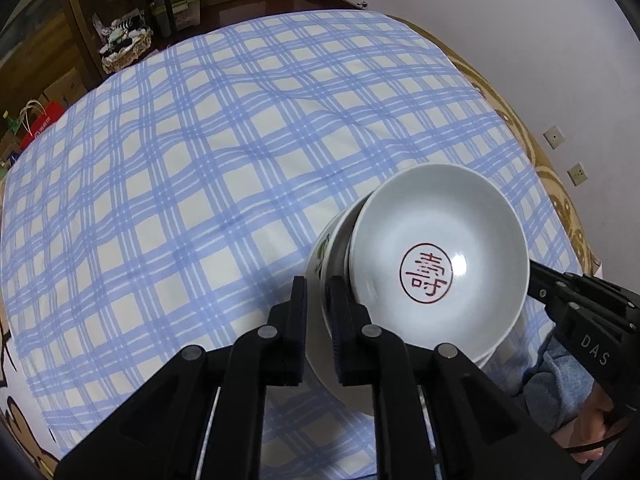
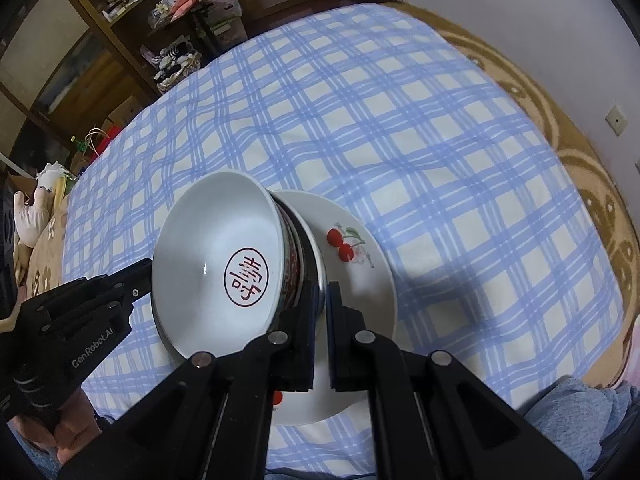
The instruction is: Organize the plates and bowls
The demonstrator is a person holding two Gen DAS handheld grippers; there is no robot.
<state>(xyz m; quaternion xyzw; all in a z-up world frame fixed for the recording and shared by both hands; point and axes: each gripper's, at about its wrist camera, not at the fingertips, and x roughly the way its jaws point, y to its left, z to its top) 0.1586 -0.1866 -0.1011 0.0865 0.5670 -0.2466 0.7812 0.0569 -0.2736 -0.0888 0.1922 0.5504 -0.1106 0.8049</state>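
The checked tablecloth (image 1: 208, 184) lies bare on its far side; stacked bowls (image 2: 216, 256) and plate (image 2: 360, 280) crowd the near edge.

The white bowl (image 1: 438, 248) bears a red Chinese character, 壽, inside a red ring on its inner bottom; the right gripper's (image 1: 532, 280) black body carries the white letters "DAS"; the left gripper's (image 2: 148, 280) black body reads "GenRobot.AI"; the small print beside the cherries on the plate (image 2: 360, 264) cannot be read.
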